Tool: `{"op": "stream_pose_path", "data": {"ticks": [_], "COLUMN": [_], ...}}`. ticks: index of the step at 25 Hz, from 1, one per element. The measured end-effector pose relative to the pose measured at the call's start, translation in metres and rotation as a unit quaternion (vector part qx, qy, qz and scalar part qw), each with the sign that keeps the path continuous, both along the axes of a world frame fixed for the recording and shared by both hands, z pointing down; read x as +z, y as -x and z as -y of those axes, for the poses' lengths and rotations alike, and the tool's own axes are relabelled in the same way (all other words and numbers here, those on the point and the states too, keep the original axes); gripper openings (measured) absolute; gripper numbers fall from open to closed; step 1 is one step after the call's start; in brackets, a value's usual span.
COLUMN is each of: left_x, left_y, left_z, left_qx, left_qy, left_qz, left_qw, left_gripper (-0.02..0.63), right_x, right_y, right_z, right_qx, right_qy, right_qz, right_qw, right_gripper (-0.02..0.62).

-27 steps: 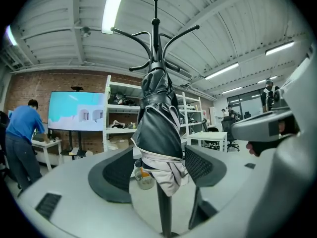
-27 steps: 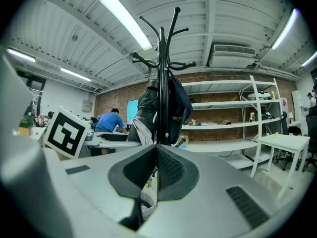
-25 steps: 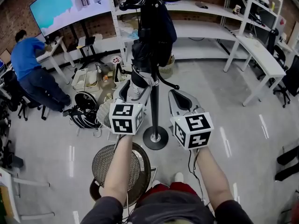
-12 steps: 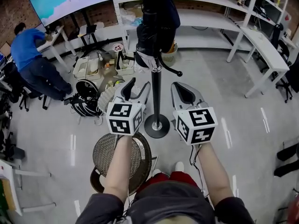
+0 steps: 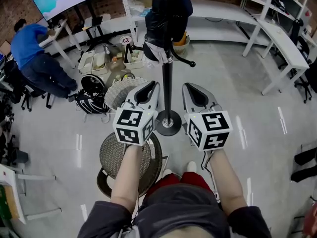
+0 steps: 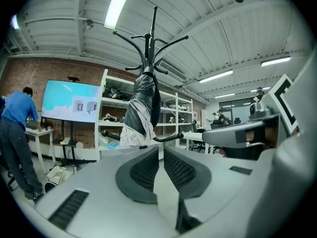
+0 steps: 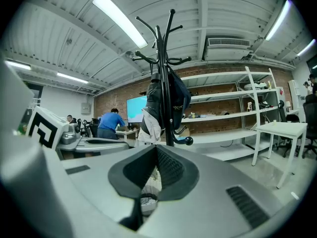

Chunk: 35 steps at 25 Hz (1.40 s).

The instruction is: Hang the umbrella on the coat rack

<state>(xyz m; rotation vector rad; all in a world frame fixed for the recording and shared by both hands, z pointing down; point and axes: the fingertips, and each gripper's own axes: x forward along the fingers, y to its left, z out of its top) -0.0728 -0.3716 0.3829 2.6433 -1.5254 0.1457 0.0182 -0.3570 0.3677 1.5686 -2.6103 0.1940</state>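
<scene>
The black folded umbrella (image 5: 166,19) with a pale lower part hangs on the black coat rack (image 5: 167,83), high on its pole. It also shows in the left gripper view as the umbrella (image 6: 141,108) under the rack's hooks (image 6: 148,38). My left gripper (image 5: 151,86) is left of the pole, below the umbrella and apart from it. Its jaws have just been closing with nothing between them, and the left gripper (image 6: 161,150) now looks shut. My right gripper (image 5: 190,87) is right of the pole, shut and empty, seen again as the right gripper (image 7: 156,148) facing the umbrella (image 7: 166,103).
The rack's round base (image 5: 169,123) stands on the floor between the grippers. A round woven stool (image 5: 130,157) is below my left arm. Bags and boxes (image 5: 96,98) lie at the left. A person in blue (image 5: 34,53) stands at a desk. White shelves (image 5: 223,14) line the back.
Both grippers drew back from the rack toward me. The left gripper, open at the umbrella's lower end before, is now shut and empty. The umbrella stays hanging.
</scene>
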Motion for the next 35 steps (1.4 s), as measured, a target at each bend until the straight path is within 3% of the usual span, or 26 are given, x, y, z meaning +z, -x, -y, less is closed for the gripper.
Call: {"op": "stream_pose_path", "data": {"ticks": [17, 35], "left_x": [-0.003, -0.006], "left_y": [-0.006, 0.005], "left_z": [-0.062, -0.111], "left_qx": [0.033, 0.0], "left_qy": [0.001, -0.001], "left_qz": [-0.02, -0.056], "left_qw": [0.9992, 0.9985], "left_gripper": [0.012, 0.012], "right_x": [0.003, 0.003], "right_y": [0.0, -0.003], "right_z": [-0.041, -0.086], "right_qx": [-0.012, -0.06], "right_qy": [0.004, 0.009], "right_qz": [0.018, 0.011], "right_qw": [1.0, 0.998], "right_gripper": [0.018, 0.017]}}
